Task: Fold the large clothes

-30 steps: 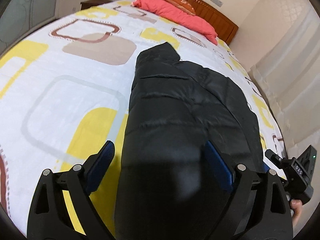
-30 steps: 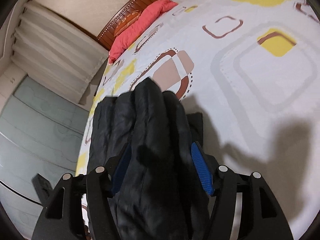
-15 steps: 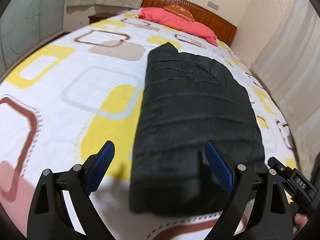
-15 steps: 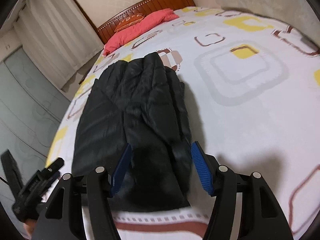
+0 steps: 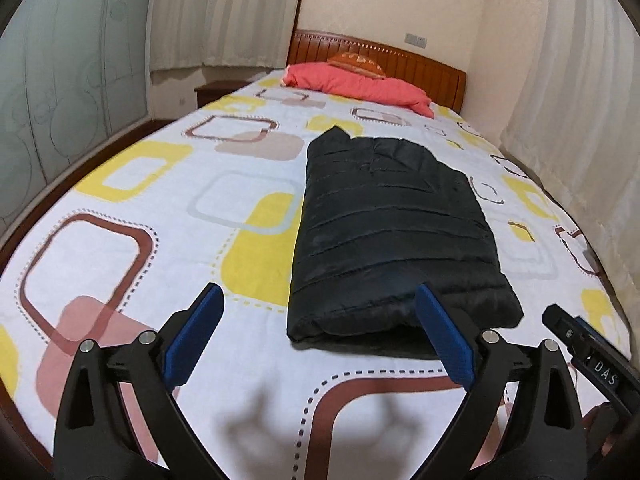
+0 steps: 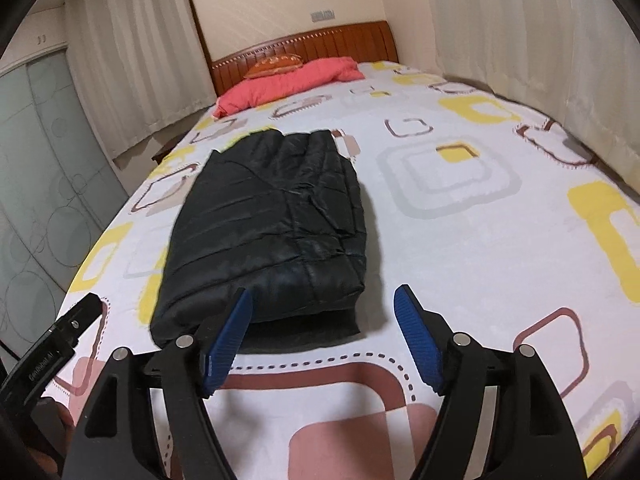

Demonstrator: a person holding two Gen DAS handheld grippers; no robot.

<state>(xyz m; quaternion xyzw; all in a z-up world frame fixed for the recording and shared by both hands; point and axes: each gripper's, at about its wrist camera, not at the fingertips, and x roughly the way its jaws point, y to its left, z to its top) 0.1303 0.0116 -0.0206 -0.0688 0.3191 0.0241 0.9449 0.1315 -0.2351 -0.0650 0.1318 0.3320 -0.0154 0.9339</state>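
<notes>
A black quilted jacket (image 5: 392, 224) lies folded into a long rectangle on the bed, lengthwise toward the headboard. It also shows in the right wrist view (image 6: 272, 228). My left gripper (image 5: 320, 300) is open and empty, held above the bed just short of the jacket's near end. My right gripper (image 6: 324, 300) is open and empty, near the jacket's near right corner. Neither gripper touches the jacket. The right gripper's body (image 5: 592, 360) shows at the right edge of the left wrist view.
The bed sheet (image 5: 160, 200) is white with yellow, brown and grey squares. A red pillow (image 5: 356, 84) and an orange cushion (image 5: 356, 60) lie by the wooden headboard (image 5: 420, 60). Curtains hang on both sides. A glass wardrobe (image 6: 36, 160) stands left of the bed.
Both grippers have pulled back and up from the jacket toward the foot of the bed. One second ago the jacket lay between the jaws; now it lies free and folded.
</notes>
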